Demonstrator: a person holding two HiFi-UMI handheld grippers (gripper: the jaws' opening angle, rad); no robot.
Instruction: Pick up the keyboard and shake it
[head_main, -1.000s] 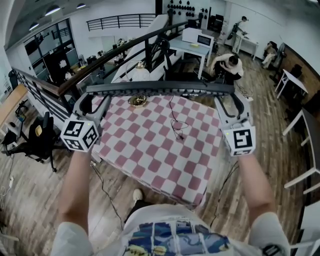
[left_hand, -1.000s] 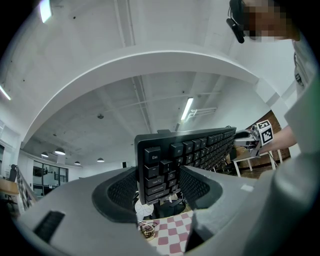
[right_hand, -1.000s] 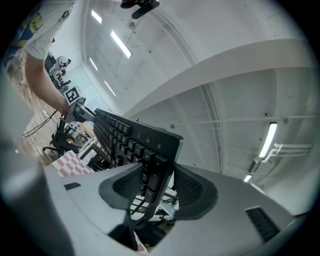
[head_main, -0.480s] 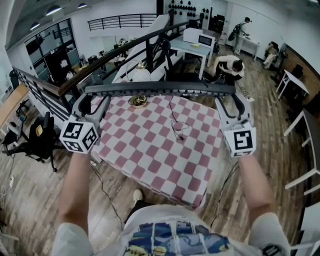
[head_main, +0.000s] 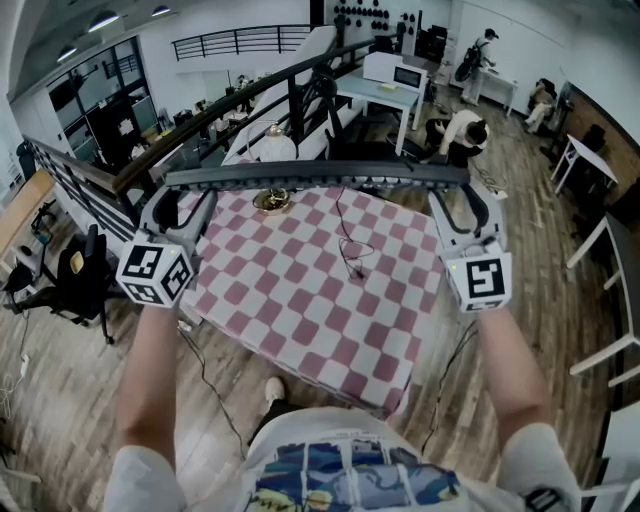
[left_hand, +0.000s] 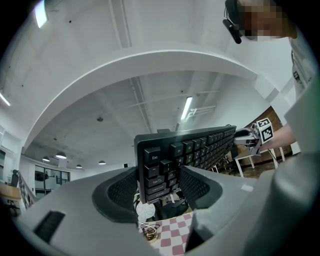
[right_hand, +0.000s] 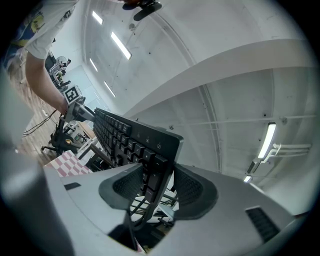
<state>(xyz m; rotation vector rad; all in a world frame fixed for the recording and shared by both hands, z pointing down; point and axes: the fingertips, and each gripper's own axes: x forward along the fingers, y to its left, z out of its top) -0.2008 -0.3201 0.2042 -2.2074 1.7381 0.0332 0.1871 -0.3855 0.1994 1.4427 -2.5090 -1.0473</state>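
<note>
Left gripper (head_main: 185, 198) and right gripper (head_main: 462, 198) each clamp one end of the keyboard (head_main: 318, 177). In the head view we hold it level across the upper middle, lifted clear of the checked table (head_main: 300, 300). In the left gripper view, centre frame, the jaws press on the Esc end. In the right gripper view, the jaws close on the opposite end, with the cable (right_hand: 131, 212) trailing below. We judge the pickup done and the shaking not yet evident.
</note>
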